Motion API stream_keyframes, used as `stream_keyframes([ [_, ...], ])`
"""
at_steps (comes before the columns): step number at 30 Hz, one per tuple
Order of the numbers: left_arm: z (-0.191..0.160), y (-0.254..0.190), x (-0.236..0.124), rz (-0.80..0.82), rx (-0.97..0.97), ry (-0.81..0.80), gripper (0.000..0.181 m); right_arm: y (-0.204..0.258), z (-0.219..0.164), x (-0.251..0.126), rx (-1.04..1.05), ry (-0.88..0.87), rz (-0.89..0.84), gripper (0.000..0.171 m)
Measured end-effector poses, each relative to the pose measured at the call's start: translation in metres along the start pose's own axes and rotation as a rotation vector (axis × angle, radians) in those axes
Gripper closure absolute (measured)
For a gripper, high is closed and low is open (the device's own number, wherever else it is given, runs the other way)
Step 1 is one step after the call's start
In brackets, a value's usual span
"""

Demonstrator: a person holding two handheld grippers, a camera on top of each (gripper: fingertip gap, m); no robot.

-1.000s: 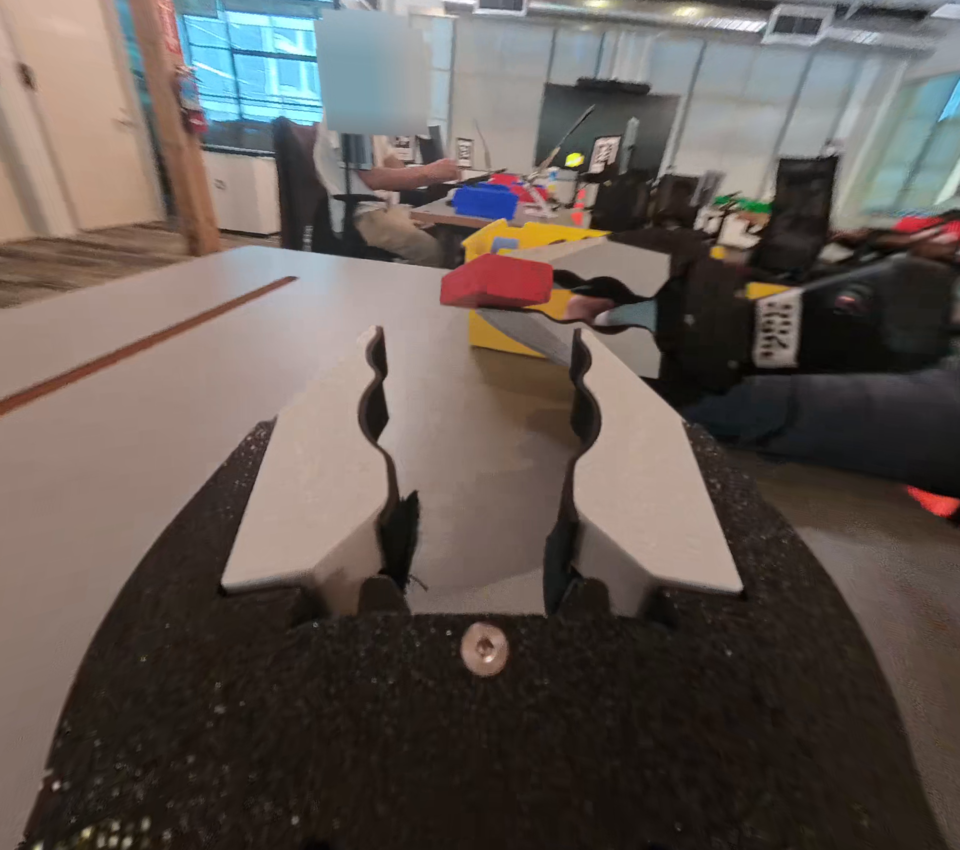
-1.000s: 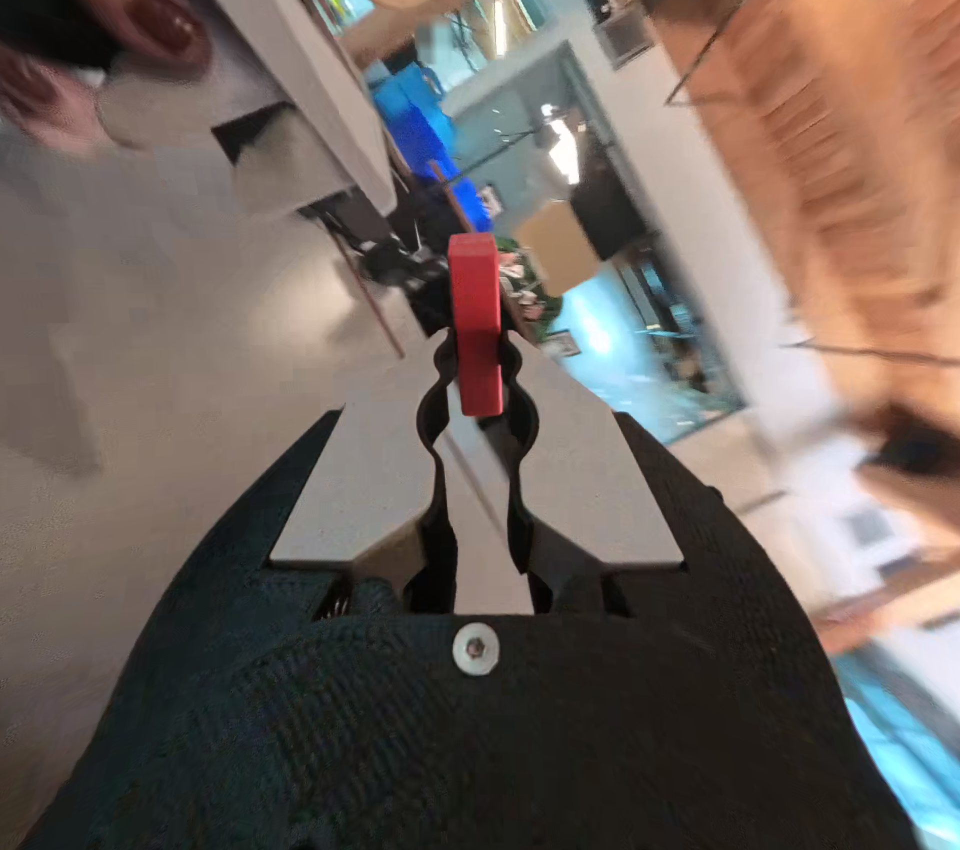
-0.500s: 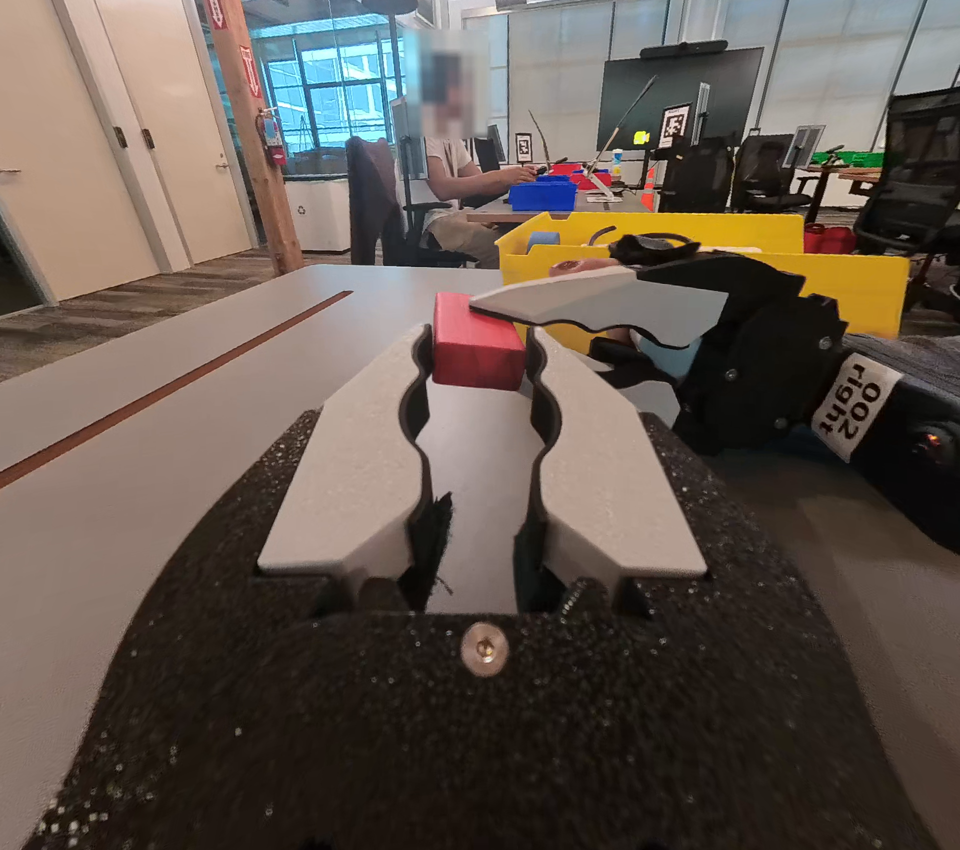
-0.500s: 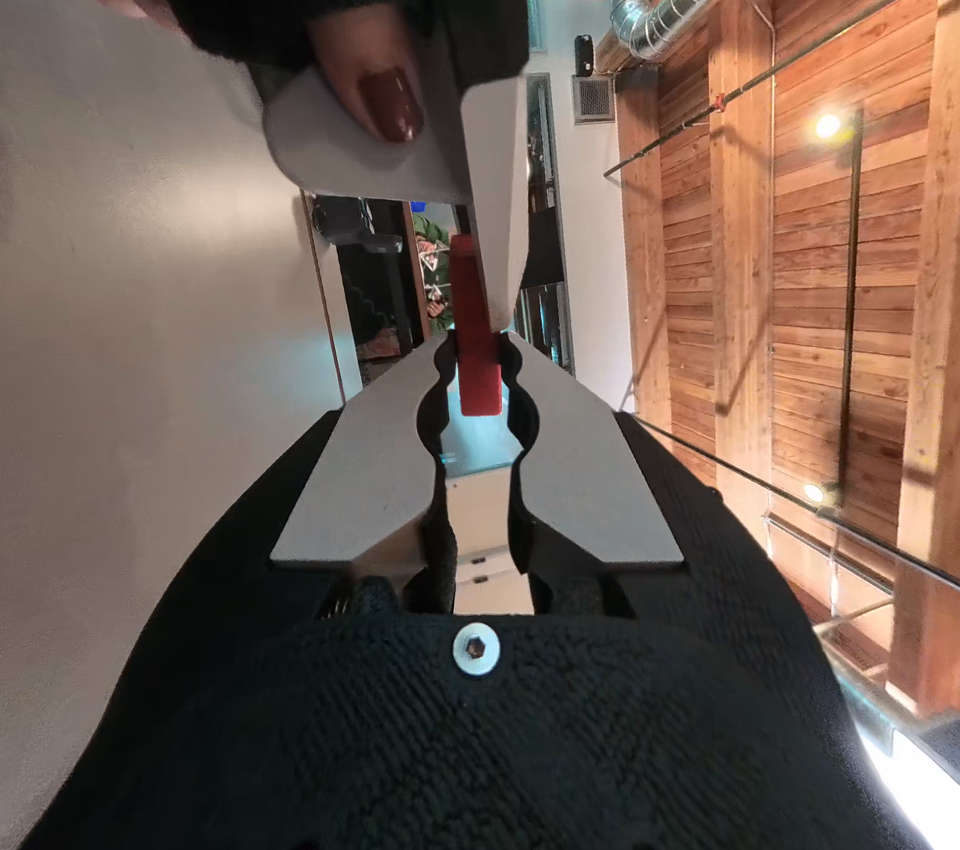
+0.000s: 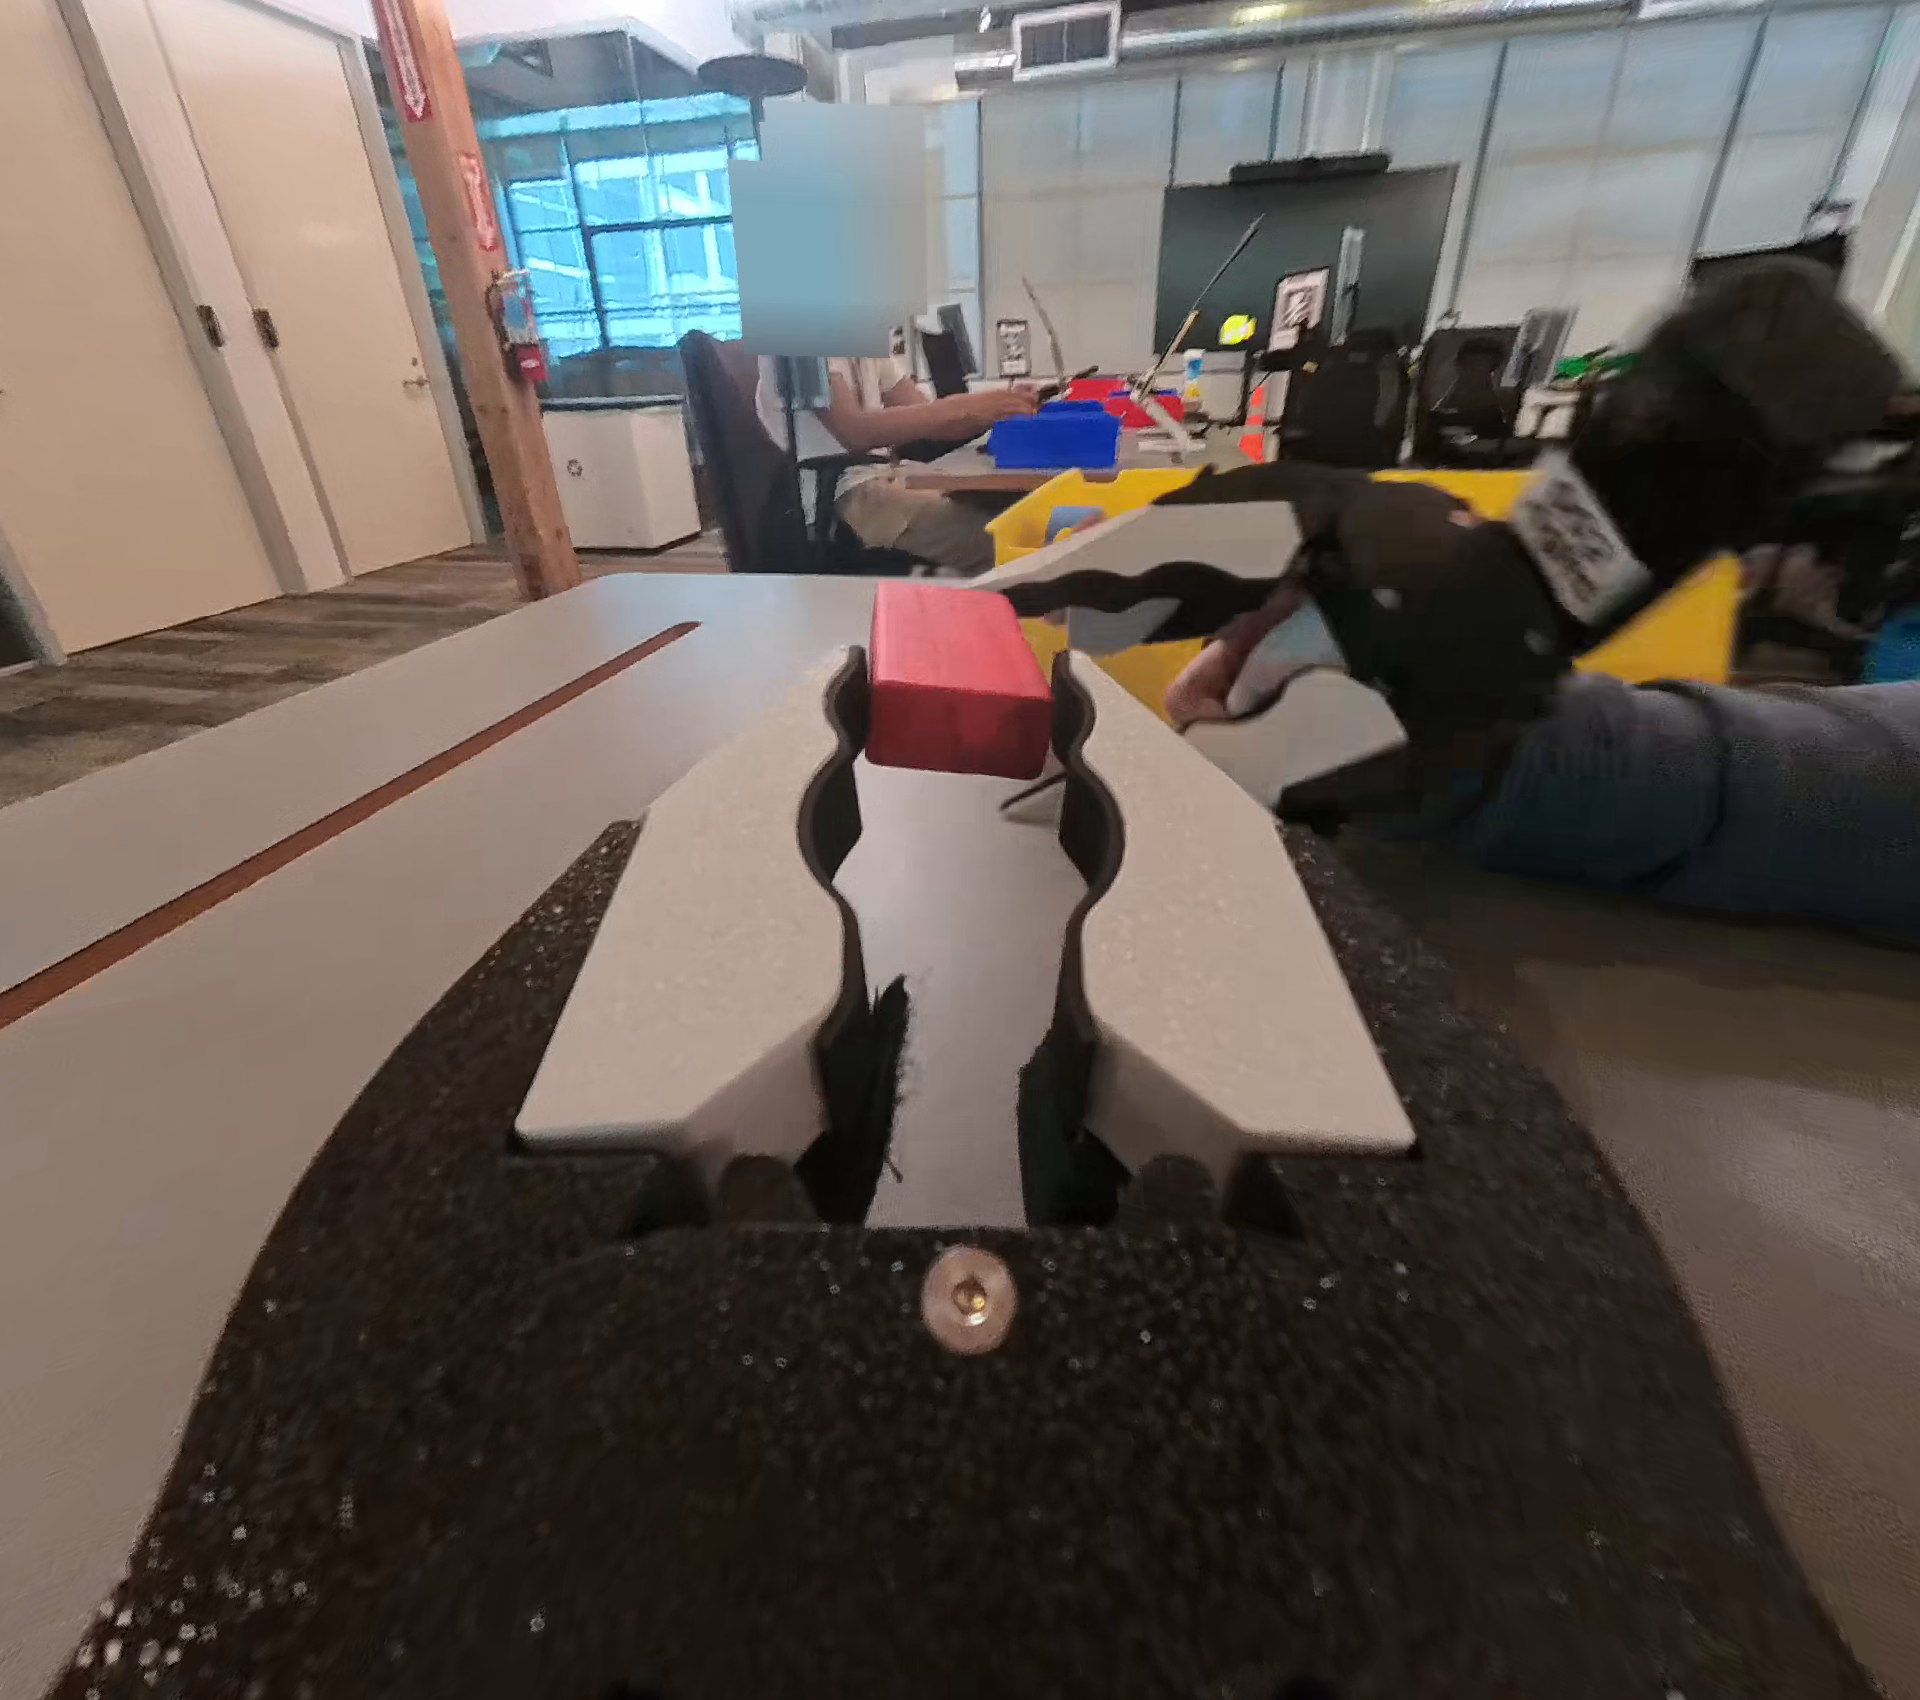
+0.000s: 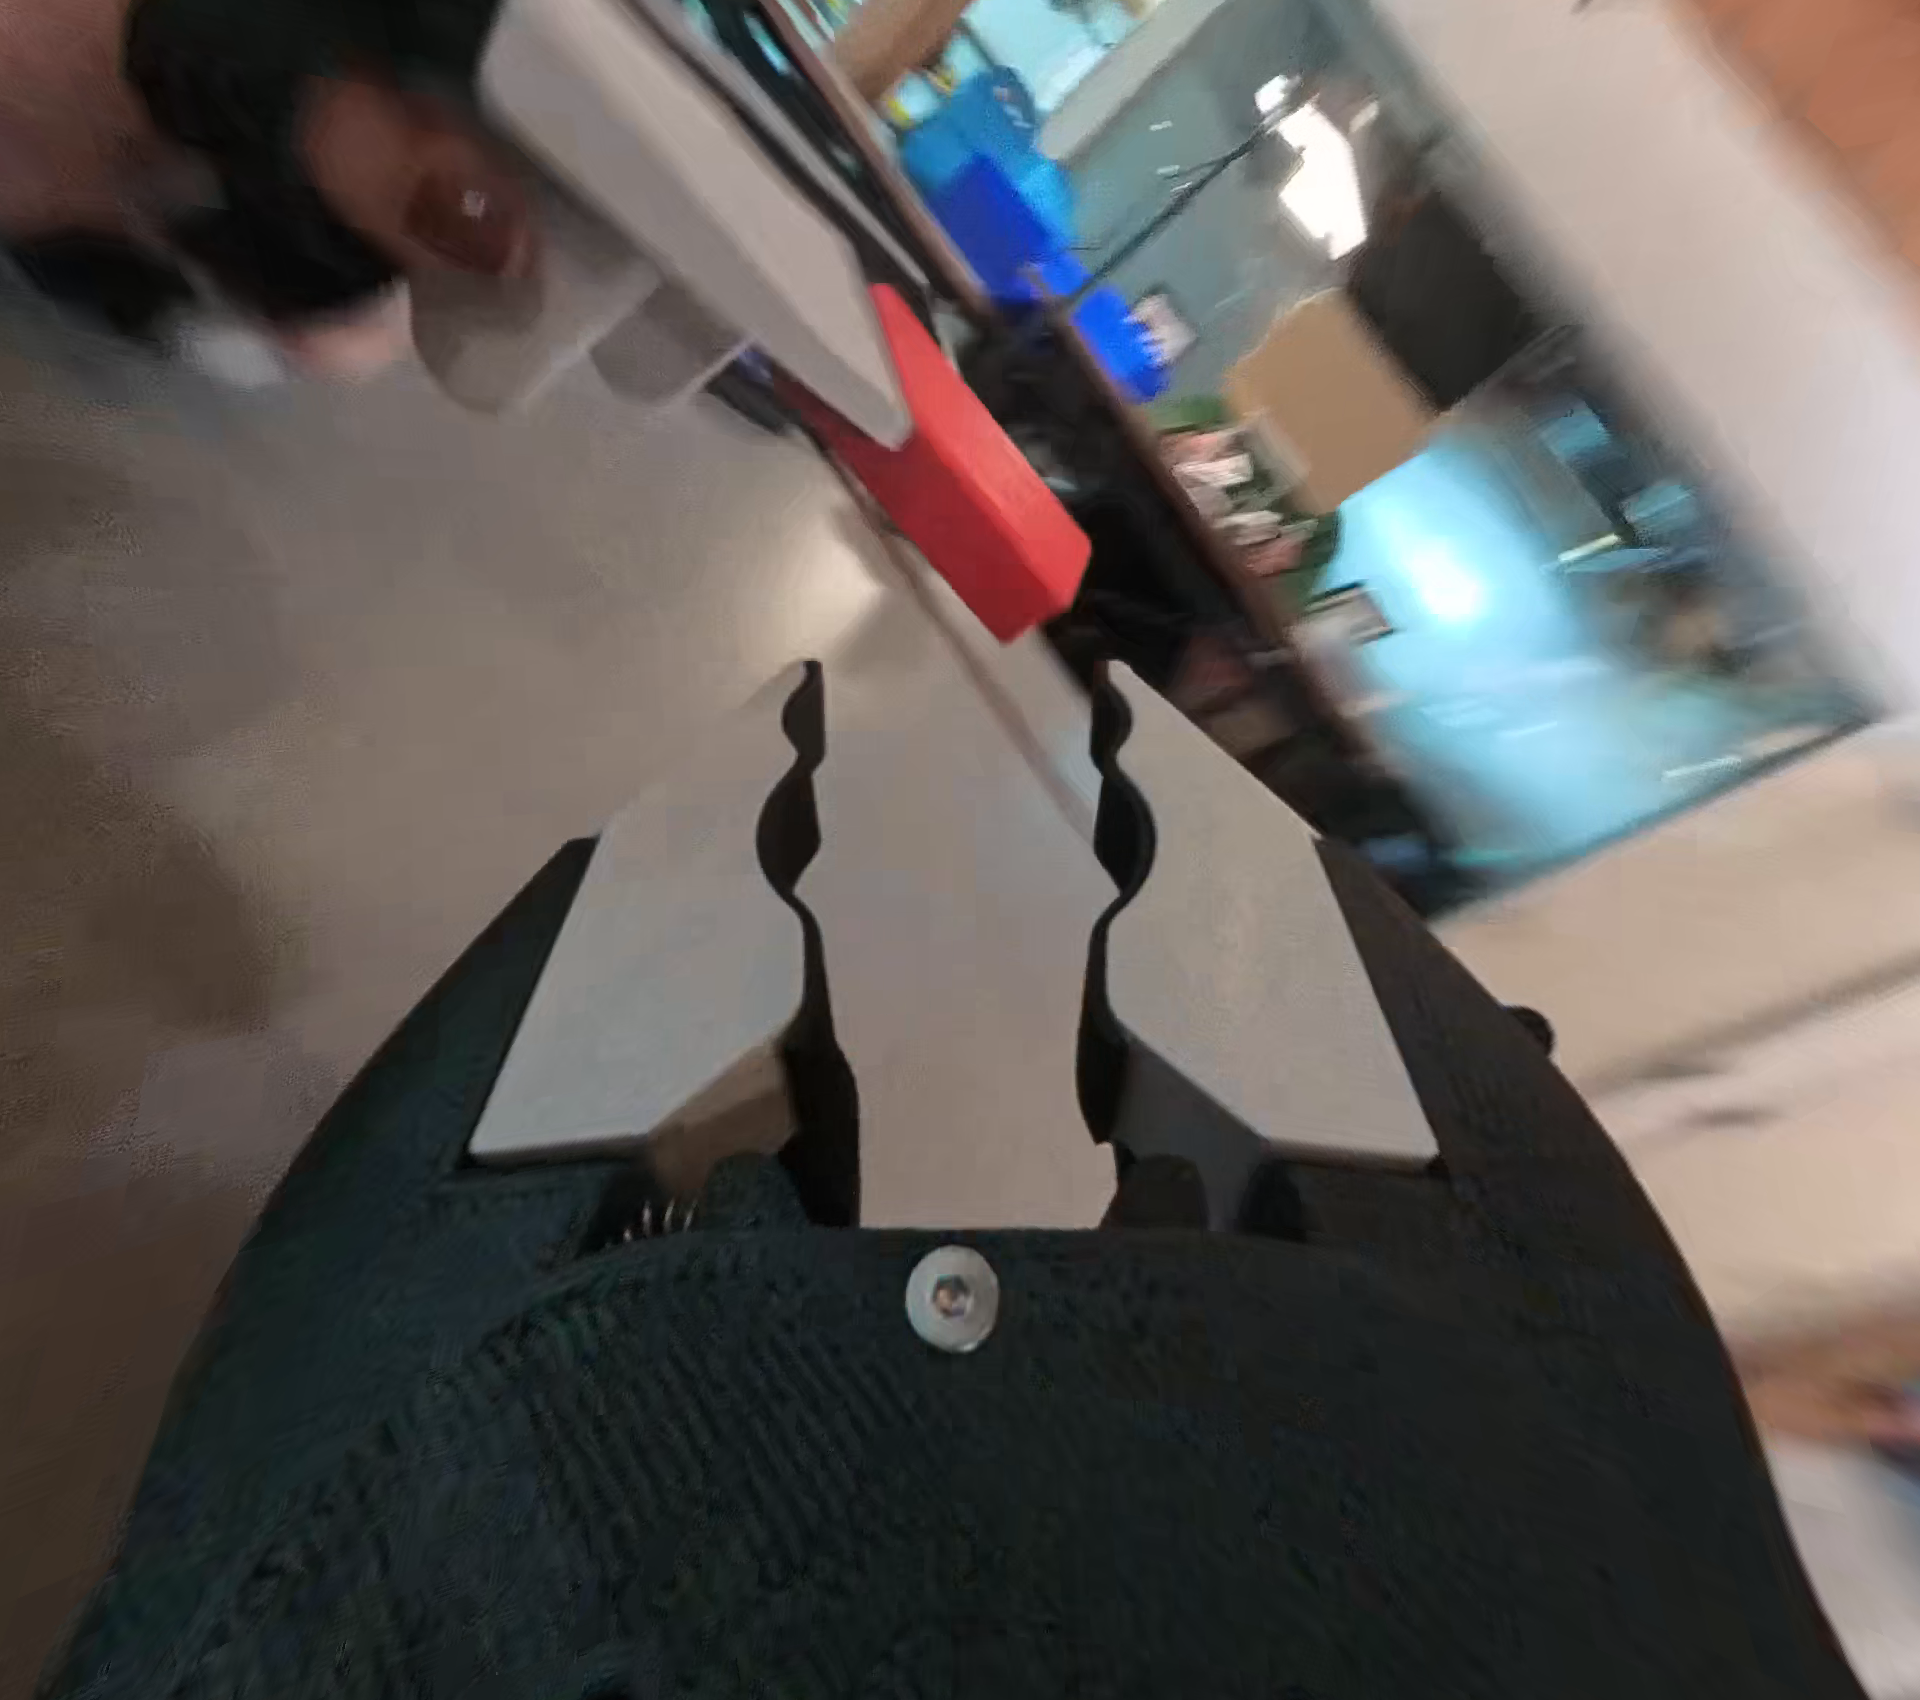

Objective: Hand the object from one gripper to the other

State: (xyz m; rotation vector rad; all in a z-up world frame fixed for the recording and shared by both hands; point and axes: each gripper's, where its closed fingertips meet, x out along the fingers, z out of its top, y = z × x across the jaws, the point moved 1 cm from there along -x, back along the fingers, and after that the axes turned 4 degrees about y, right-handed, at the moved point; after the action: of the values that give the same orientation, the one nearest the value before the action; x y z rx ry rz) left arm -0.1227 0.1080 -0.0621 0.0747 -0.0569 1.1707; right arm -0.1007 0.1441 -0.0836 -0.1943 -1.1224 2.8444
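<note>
With the red block [image 5: 956, 694] clamped between your left gripper [image 5: 958, 686] tips above the grey table [image 5: 312, 819], right gripper [image 6: 956, 684] empty, jaws apart beside the block: handover done; next, clear the right away.

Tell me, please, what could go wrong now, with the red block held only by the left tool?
1. The left tool pinches the red rectangular wooden block only at its fingertips, so the block might twist or slip out.
2. The open right tool is very near the block's free end; a knock there could loosen it.
3. The block hangs above the grey table, so a drop would let it bounce away.
</note>
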Motion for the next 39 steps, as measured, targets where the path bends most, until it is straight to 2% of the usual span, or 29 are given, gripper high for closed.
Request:
stream_keyframes([
  [1,0.002,0.000,-0.003,-0.029,-0.021,-0.019,0.149,-0.001,0.003,-0.003,0.183,-0.032,0.088,0.120],
  [5,0.007,-0.008,-0.010,-0.170,-0.083,-0.063,0.149,-0.001,0.022,-0.013,0.973,-0.182,0.549,0.113],
  [7,0.004,-0.011,-0.010,-0.192,-0.060,-0.047,0.149,0.003,0.021,-0.013,1.254,-0.170,0.731,0.106],
  [9,-0.001,-0.010,-0.008,-0.169,-0.003,-0.014,0.149,0.006,0.022,-0.011,1.444,-0.160,0.840,0.087],
  [12,-0.003,-0.016,-0.008,-0.198,0.038,-0.007,0.149,0.013,0.029,-0.015,1.620,-0.151,1.008,0.088],
  [16,-0.007,-0.027,-0.007,-0.253,0.081,0.017,0.149,0.018,0.026,-0.017,1.785,-0.126,1.131,0.113],
  [20,-0.009,-0.029,-0.004,-0.259,0.072,0.034,0.149,0.020,0.028,-0.022,1.724,-0.118,1.151,0.152],
  [23,-0.008,-0.025,-0.003,-0.247,0.021,0.033,0.147,0.019,0.026,-0.021,1.681,-0.121,1.120,0.154],
  [27,-0.004,-0.012,-0.003,-0.247,-0.173,0.009,0.114,0.017,0.023,-0.019,1.442,-0.134,0.971,0.155],
  [29,-0.006,-0.010,-0.003,-0.264,-0.230,0.022,0.111,0.014,0.031,-0.024,1.266,-0.192,0.913,0.155],
  [32,-0.009,-0.021,-0.002,-0.338,-0.250,0.057,0.125,0.014,0.036,-0.027,1.025,-0.232,0.806,0.156],
  [36,-0.007,-0.033,-0.006,-0.441,-0.261,0.059,0.164,0.018,0.037,-0.029,0.845,-0.251,0.732,0.156],
  [39,-0.006,-0.035,-0.007,-0.450,-0.261,0.051,0.165,0.018,0.038,-0.030,0.814,-0.264,0.719,0.156],
])
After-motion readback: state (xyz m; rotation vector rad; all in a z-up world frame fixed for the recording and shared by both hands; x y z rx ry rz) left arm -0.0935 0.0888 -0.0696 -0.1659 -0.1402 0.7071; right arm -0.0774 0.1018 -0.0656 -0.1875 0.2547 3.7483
